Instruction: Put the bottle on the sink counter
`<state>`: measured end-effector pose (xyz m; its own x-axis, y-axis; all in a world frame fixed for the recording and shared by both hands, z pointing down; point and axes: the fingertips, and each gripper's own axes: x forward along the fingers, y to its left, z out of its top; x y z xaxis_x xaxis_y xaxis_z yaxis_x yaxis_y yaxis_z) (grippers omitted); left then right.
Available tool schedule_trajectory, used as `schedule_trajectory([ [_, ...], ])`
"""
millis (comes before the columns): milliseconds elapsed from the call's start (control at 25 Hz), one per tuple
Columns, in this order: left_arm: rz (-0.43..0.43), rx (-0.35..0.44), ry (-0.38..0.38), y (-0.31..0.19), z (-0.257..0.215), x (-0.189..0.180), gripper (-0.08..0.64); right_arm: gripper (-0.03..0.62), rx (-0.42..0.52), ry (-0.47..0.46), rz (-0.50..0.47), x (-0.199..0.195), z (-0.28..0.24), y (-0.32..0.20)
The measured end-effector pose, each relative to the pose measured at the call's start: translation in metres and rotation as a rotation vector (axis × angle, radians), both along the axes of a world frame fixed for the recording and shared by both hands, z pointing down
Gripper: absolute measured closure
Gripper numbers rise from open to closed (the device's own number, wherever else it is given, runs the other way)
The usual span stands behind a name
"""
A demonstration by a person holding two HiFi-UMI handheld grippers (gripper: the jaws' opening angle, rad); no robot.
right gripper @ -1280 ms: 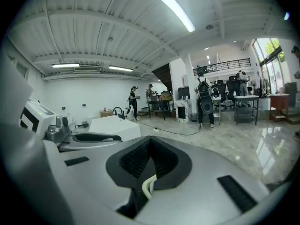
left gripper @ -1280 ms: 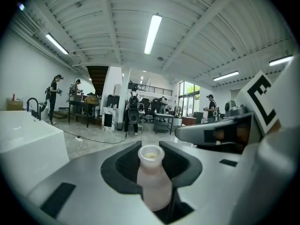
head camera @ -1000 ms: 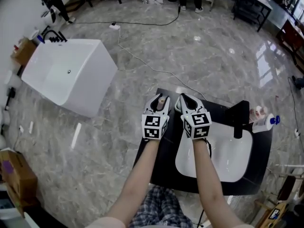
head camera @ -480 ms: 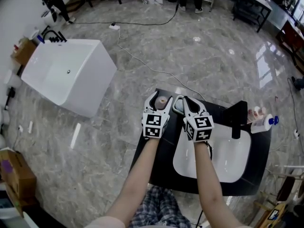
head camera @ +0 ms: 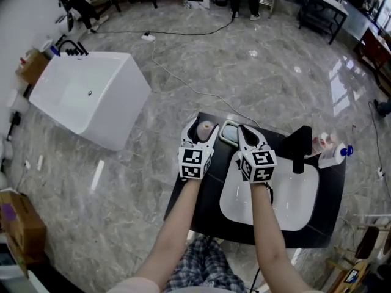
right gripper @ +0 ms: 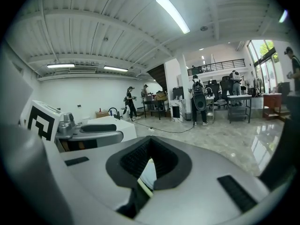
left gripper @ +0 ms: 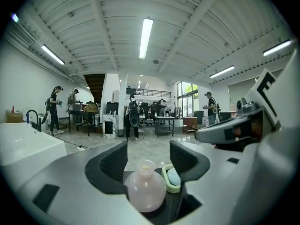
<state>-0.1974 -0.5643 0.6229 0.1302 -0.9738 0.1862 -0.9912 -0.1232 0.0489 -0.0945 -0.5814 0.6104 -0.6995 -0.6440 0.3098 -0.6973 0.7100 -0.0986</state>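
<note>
The bottle (left gripper: 146,191), a small round flask of pale pink tint, stands upright on the black counter (head camera: 198,191) near its far left corner, just left of the green soap dish (head camera: 227,133). The left gripper (left gripper: 147,150) lies level with the counter and brackets the bottle. Its jaws are spread wide, one pad on each side of the flask, and the gap is broader than the flask body. On this evidence the jaws carry no load and the counter bears the bottle; whether the left pad touches the flask cannot be settled. This position keeps the bottle on the flat ledge and clear of the white basin (head camera: 275,194), into which it could otherwise slide. The right gripper (right gripper: 149,143) is held just beside the left one, over the far left part of the basin. Its jaws are closed tip to tip with nothing between them; only a slit below the tips shows a pale surface beyond. It appears to be on standby, shut so that it cannot snag the soap dish. The black faucet (head camera: 299,150) stands well apart at the right. Judgement: the placing step is essentially complete. The next move calls for drawing the left gripper straight back along its own axis with the jaws wide, so that neither pad clips the flask. Risk: a sideways drift could tip the bottle against the soap dish or off the counter edge.
</note>
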Motion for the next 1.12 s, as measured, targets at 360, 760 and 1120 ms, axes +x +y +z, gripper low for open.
schedule_trajectory([
  [360,0.002,0.067,0.093,0.073,-0.076,0.015,0.299,0.577,0.05,-0.057,0.069,0.045,-0.071,0.053],
  [760,0.074,0.141,0.14,0.184,-0.158,0.067,0.489,0.577,0.137,-0.094,0.177,0.145,-0.146,0.161],
  [1120,0.168,0.175,0.139,0.25,-0.186,0.113,0.53,0.577,0.209,-0.113,0.319,0.234,-0.175,0.236],
])
